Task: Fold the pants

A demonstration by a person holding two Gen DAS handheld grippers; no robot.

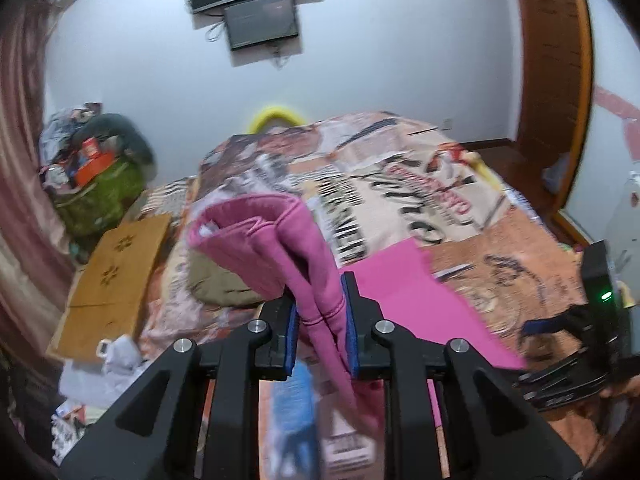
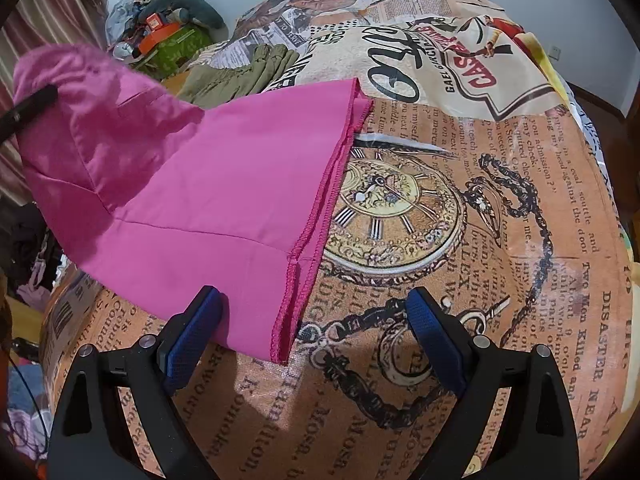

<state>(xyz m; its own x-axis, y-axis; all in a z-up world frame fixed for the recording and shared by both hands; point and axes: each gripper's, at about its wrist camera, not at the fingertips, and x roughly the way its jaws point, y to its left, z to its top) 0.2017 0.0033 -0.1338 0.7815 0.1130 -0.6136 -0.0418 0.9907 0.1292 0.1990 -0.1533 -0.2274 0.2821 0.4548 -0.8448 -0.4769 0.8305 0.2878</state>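
The pink pants (image 2: 208, 184) lie partly on the bed, leg ends spread flat toward the middle. My left gripper (image 1: 320, 320) is shut on the bunched waist end of the pink pants (image 1: 280, 240) and holds it lifted above the bed. My right gripper (image 2: 316, 340) is open, low over the bedspread at the near corner of the leg hem (image 2: 288, 320); its left finger (image 2: 192, 336) is against the fabric edge. The right gripper also shows at the right edge of the left wrist view (image 1: 568, 344).
The bed is covered by a newspaper-print bedspread (image 2: 480, 240). Olive-green folded clothing (image 2: 248, 72) lies at the far left of the bed. A wooden board (image 1: 116, 264) and a clutter pile (image 1: 96, 168) stand left of the bed. A wooden door (image 1: 552, 80) is at the right.
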